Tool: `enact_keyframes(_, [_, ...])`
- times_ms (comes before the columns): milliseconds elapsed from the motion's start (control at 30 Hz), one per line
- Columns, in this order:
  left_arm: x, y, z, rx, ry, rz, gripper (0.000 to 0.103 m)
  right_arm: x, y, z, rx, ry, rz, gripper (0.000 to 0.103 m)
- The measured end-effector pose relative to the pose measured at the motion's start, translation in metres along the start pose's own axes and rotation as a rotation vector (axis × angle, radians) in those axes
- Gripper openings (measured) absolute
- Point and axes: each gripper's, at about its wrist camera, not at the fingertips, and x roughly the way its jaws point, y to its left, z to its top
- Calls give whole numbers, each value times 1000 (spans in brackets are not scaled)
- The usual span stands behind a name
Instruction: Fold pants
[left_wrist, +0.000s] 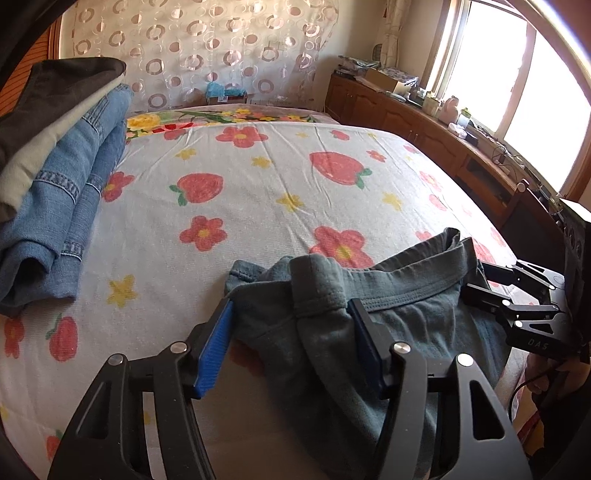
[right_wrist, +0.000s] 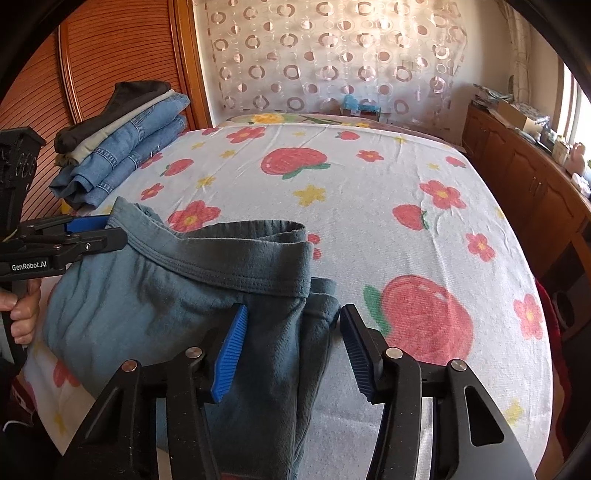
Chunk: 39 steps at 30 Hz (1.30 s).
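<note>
Grey-green pants (left_wrist: 388, 317) lie bunched at the near edge of the bed, waistband (right_wrist: 229, 258) facing away. My left gripper (left_wrist: 291, 325) is open, its blue pads on either side of the left end of the waistband. My right gripper (right_wrist: 291, 332) is open, its pads around the right end of the pants (right_wrist: 280, 350). The right gripper also shows in the left wrist view (left_wrist: 517, 295) at the far right; the left gripper shows in the right wrist view (right_wrist: 92, 230) at the left.
The bed sheet (left_wrist: 258, 177) has red flowers and strawberries. A stack of folded jeans and other clothes (left_wrist: 55, 184) sits at the bed's left side, also in the right wrist view (right_wrist: 122, 144). A wooden cabinet (left_wrist: 424, 118) with clutter runs along the right under the window.
</note>
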Motion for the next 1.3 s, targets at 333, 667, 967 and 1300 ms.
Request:
enact_keyframes(333, [-2,-3,-3,12,-12,-35,36,-2,-1,-2,17,-10,43,26])
enact_keyframes(667, [-29,-15,-3,31,-102,-62,14,-10,-1,-7,45,-50,87,10])
enact_keyframes(967, [-66,-28,2,57,-207,-63,13,-38,2,-11,45,-144,95,10])
enact_keyframes(1300, [-99,-40,18,93,-310,-57,13,-66,4,-6,20,-229,83,9])
